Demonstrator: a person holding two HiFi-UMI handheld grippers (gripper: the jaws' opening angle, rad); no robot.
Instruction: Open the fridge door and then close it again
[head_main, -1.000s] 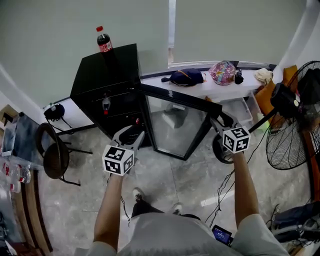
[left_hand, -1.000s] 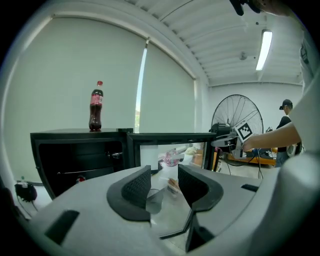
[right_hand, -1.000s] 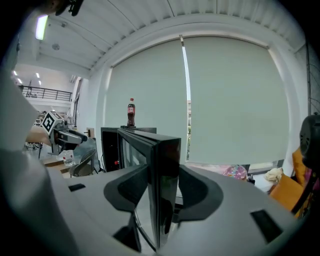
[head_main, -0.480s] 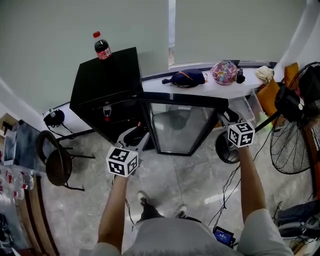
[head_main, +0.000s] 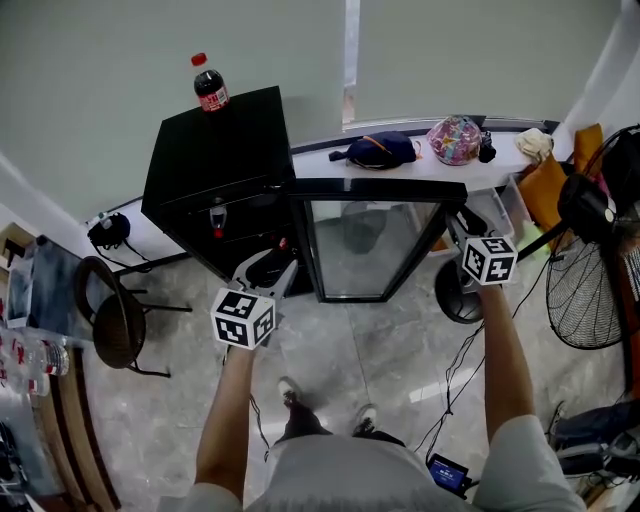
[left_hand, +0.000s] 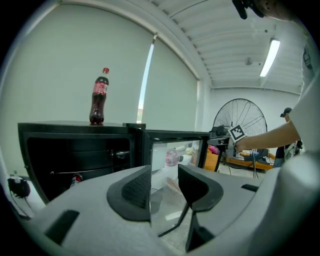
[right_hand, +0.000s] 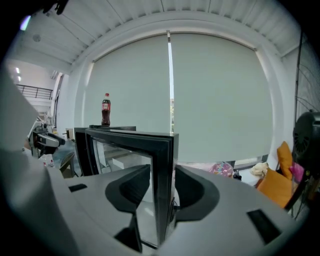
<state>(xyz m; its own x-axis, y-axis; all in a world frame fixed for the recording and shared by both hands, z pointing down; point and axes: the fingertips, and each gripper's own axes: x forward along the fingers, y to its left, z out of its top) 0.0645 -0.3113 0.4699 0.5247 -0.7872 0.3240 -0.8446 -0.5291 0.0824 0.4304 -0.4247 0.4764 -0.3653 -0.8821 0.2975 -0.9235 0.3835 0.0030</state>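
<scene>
A black mini fridge (head_main: 215, 150) stands by the wall with a cola bottle (head_main: 209, 84) on top. Its glass door (head_main: 375, 245) is swung wide open to the right, and the shelves inside are visible. My right gripper (head_main: 458, 222) is shut on the door's free edge; in the right gripper view the black door frame (right_hand: 162, 165) sits between the pads of that gripper (right_hand: 162, 192). My left gripper (head_main: 272, 268) hangs open in front of the fridge interior and holds nothing. The left gripper view shows it (left_hand: 164, 187), the fridge (left_hand: 75, 150) and the door (left_hand: 172, 150) beyond.
A dark chair (head_main: 115, 320) stands left of the fridge. A large standing fan (head_main: 590, 260) is at the right. The window ledge (head_main: 330, 160) carries a dark bag (head_main: 385, 150) and a colourful bag (head_main: 455, 140). Cables run over the tiled floor by my feet (head_main: 290, 390).
The door's free edge has swung farther out from the fridge front, and my right gripper has travelled with it. My left gripper has drifted a little.
</scene>
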